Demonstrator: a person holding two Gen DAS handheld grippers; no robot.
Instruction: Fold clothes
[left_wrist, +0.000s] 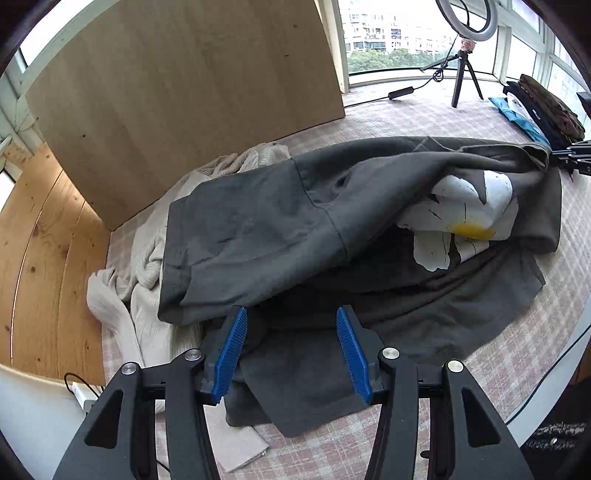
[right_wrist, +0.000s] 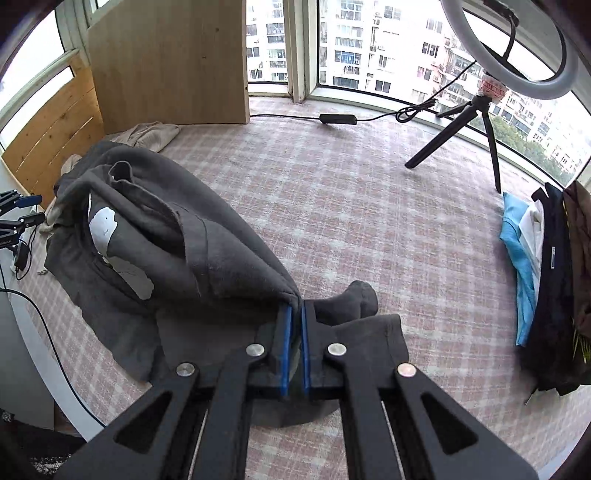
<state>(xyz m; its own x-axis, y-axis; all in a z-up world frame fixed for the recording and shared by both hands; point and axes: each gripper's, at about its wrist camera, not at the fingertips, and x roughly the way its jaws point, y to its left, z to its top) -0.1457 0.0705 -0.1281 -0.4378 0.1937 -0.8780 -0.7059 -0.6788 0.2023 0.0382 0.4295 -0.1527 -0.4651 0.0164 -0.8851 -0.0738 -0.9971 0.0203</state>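
Observation:
A dark grey garment (left_wrist: 258, 236) with a white and yellow daisy print (left_wrist: 465, 218) lies partly folded on the checked cloth. My left gripper (left_wrist: 291, 317) is open and empty just above the garment's near edge. My right gripper (right_wrist: 297, 308) is shut on a corner of the grey garment (right_wrist: 221, 258) and holds it lifted, pulling the fabric taut across the rest. The right gripper also shows at the right edge of the left wrist view (left_wrist: 572, 158). The left gripper also shows at the left edge of the right wrist view (right_wrist: 22, 214).
A cream garment (left_wrist: 147, 266) lies crumpled left of the grey one. Wooden boards (left_wrist: 184, 92) stand at the back left. A ring light tripod (right_wrist: 480, 122) stands at the far right. A pile of folded clothes (right_wrist: 546, 280) lies at the right. Cables (right_wrist: 40, 314) run near the left edge.

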